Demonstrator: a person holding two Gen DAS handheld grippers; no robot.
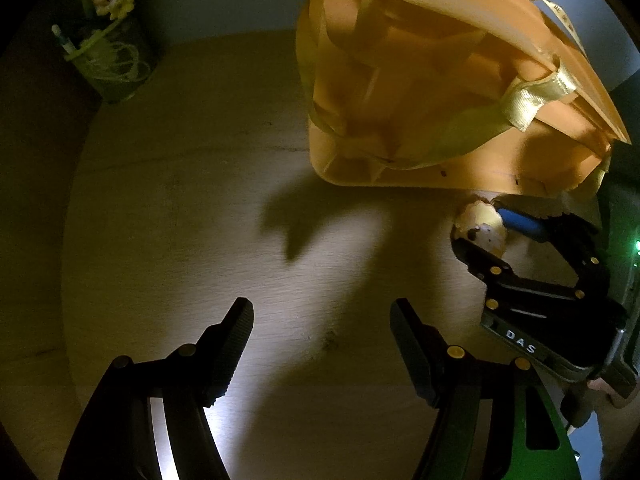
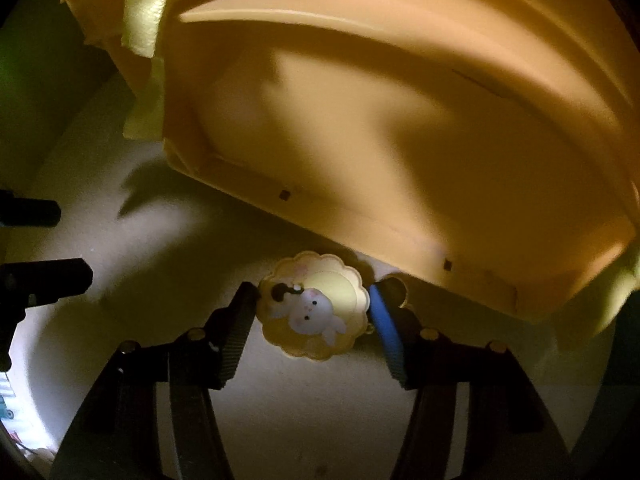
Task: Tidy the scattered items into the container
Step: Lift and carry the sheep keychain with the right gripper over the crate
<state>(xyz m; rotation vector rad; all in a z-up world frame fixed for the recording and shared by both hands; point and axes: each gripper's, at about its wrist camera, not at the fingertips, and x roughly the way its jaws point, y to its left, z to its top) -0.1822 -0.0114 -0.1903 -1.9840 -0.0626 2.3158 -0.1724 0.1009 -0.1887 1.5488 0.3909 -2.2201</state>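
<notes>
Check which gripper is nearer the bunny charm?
Right. The right gripper brackets the bunny charm, pads at its edges, beside the yellow container. The left gripper hangs open over bare table, well off to the side.

Scalloped yellow charm (image 2: 314, 306), flower-edged, printed with a white bunny on a paler disc, small loop at one edge; lay flat on the pale worktop (image 2: 168, 248), just beside the container's near wall. Orange plastic container (image 2: 400, 140), tall, ribbed at the base, yellow ribbon (image 1: 532, 98) draped over its rim; stood upright on the worktop.
</notes>
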